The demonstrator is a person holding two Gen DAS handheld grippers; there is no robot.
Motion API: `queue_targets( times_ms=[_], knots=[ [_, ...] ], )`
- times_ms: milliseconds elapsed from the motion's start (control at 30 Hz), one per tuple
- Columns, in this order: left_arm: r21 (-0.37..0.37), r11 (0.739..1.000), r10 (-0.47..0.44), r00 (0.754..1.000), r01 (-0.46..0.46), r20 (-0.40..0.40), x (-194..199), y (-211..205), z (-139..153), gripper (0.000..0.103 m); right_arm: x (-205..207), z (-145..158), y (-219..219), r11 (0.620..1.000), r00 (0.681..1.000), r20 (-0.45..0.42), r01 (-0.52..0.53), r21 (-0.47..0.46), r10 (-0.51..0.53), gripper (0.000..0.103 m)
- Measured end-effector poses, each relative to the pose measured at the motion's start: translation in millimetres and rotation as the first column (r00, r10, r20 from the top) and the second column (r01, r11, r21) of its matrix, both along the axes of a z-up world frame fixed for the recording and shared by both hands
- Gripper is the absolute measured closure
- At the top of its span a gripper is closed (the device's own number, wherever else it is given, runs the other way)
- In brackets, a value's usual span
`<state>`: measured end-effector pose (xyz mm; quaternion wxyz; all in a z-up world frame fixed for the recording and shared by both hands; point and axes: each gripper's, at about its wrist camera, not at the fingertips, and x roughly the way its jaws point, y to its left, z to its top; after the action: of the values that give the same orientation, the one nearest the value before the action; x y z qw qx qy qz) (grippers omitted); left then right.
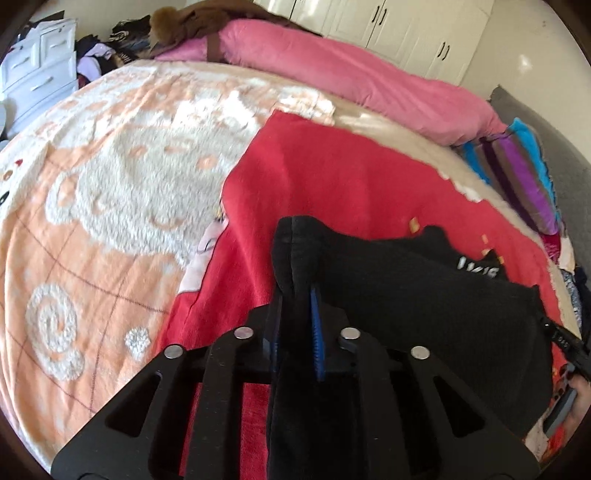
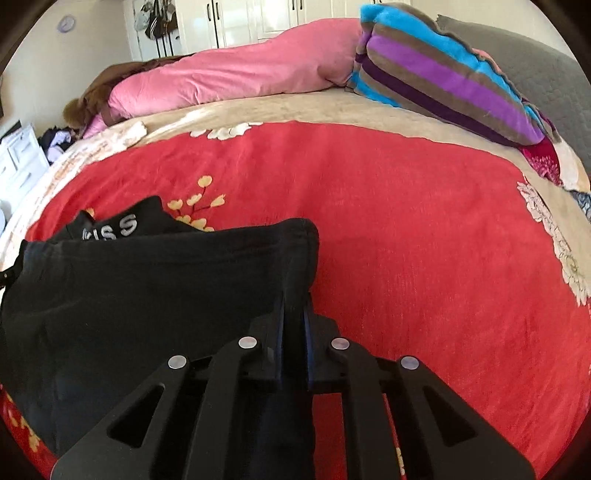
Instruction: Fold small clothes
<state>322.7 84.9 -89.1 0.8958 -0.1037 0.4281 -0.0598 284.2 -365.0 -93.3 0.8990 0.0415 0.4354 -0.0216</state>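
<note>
Black garment pinched by both jaws above red blanket.

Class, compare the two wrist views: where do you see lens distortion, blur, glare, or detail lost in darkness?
Left wrist view: fisheye bends the bed edge; the peach blanket looks softly blurred; glare whitens the wardrobe doors. Right wrist view: the red blanket bulges like a dome; the black garment loses its folds in shadow.
</note>
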Motion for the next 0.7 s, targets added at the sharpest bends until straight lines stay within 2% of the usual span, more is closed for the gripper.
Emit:
queue_targets(
  times_ms=[67, 100, 267, 333, 533, 700],
  knots=[
    [-0.001, 1.000, 0.008, 1.000, -0.008, -0.002, -0.2, 1.5, -1.0, 0.087, -0.9, 2.0, 0.7, 1.000, 1.000, 0.001, -0.003, -0.005, 0.003, 0.092],
    [-0.003, 1.000, 0.018, 1.000, -0.018, 0.000, -0.5, 3.4, 2.0, 0.083, -1.3, 5.6, -0.6, 1.000, 1.000, 0.007, -0.001, 0.004, 0.001, 0.088],
    [-0.010, 0.998, 0.056, 0.998, -0.056, 0.028, -5.7, 11.2, 24.6, 0.072, -10.7, 31.8, 0.3, 0.999, 0.998, 0.061, -0.002, 0.034, 0.000, 0.079],
    [-0.022, 0.999, 0.051, 0.998, -0.050, 0.049, -10.4, 9.5, 37.5, 0.059, -16.2, 44.4, 2.6, 0.999, 0.995, 0.095, -0.014, 0.047, 0.009, 0.072],
    [0.011, 0.999, -0.053, 0.994, 0.052, 0.097, -30.8, -23.9, 65.2, 0.043, -38.6, 67.5, 31.9, 0.992, 0.985, 0.130, -0.122, 0.035, 0.116, 0.071],
    [0.044, 0.985, -0.169, 0.985, 0.168, 0.032, -54.6, -61.1, 53.8, 0.037, -53.2, 58.9, 66.7, 0.972, 0.969, 0.082, -0.234, 0.013, 0.232, 0.070]
  ],
)
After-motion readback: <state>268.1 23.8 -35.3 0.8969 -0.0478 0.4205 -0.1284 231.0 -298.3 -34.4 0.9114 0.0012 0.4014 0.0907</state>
